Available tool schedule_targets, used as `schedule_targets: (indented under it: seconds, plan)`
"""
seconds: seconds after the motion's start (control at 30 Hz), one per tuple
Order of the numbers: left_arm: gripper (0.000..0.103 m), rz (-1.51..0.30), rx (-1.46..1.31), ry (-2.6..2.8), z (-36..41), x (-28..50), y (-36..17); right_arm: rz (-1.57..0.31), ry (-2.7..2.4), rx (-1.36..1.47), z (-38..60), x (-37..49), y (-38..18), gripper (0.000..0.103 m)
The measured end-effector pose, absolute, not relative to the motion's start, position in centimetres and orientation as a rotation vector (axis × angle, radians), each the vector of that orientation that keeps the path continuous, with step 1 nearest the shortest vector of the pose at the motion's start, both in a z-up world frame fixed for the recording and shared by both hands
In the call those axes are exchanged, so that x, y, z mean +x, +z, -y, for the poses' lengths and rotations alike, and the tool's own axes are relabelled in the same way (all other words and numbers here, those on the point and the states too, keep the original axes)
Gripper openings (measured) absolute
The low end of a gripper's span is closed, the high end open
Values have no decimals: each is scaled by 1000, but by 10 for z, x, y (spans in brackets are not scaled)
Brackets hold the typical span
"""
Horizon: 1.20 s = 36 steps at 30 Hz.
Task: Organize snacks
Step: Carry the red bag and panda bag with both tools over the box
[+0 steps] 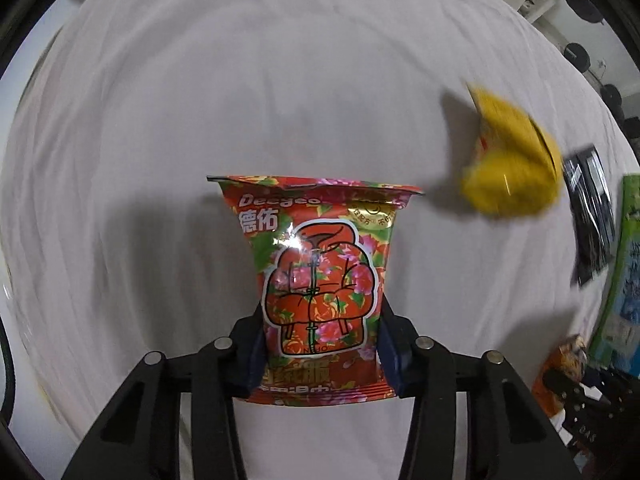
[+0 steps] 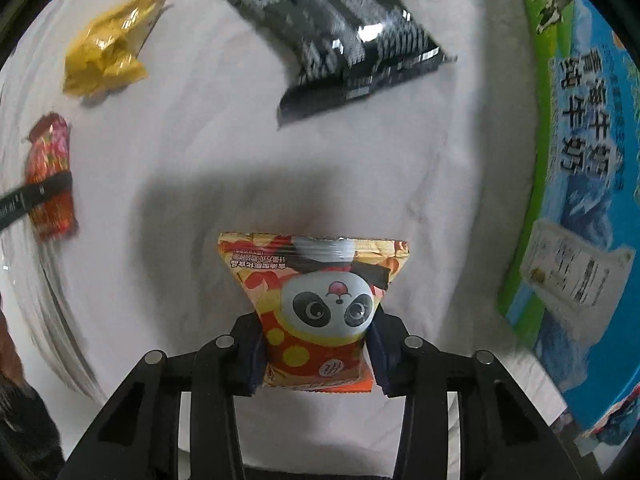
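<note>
My left gripper (image 1: 320, 352) is shut on a red floral snack packet (image 1: 316, 280), held upright above the white cloth (image 1: 200, 100). The same packet (image 2: 50, 176) shows at the left of the right wrist view, with the left gripper's finger across it. My right gripper (image 2: 316, 354) is shut on an orange panda snack packet (image 2: 316, 300); that packet (image 1: 560, 364) appears at the lower right of the left wrist view. A crumpled yellow packet (image 1: 512, 160) (image 2: 108, 48) and a black packet (image 1: 592, 216) (image 2: 340, 36) lie on the cloth.
A green and blue carton box (image 2: 580, 200) (image 1: 624, 280) stands along the right side. The white cloth (image 2: 200, 160) covers the whole surface. Dark gear (image 1: 592, 64) sits beyond the far right edge.
</note>
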<state>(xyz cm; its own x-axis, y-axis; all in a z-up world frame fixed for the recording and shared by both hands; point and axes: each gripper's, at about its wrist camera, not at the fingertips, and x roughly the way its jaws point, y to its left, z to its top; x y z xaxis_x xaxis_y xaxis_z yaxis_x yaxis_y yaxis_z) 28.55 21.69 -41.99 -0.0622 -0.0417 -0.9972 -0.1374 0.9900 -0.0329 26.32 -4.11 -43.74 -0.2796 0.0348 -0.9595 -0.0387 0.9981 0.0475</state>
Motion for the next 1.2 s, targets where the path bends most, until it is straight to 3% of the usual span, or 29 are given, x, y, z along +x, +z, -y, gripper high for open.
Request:
schedule_targets:
  seconds: [0.33, 0.67, 0.87, 1.2]
  plan:
    - [44, -1686, -160, 81, -162, 189, -431, -1863, 98, -52, 34, 223, -437, 44]
    - [48, -1667, -101, 99, -143, 196, -435, -1851, 62, -68, 19, 222, -439, 48]
    - [42, -1650, -119, 111, -144, 203, -432, -1818, 70, -96, 16, 219, -443, 42]
    - [42, -1562, -97, 62, -120, 192, -376, -1714, 133, -101, 8, 204, -379, 40]
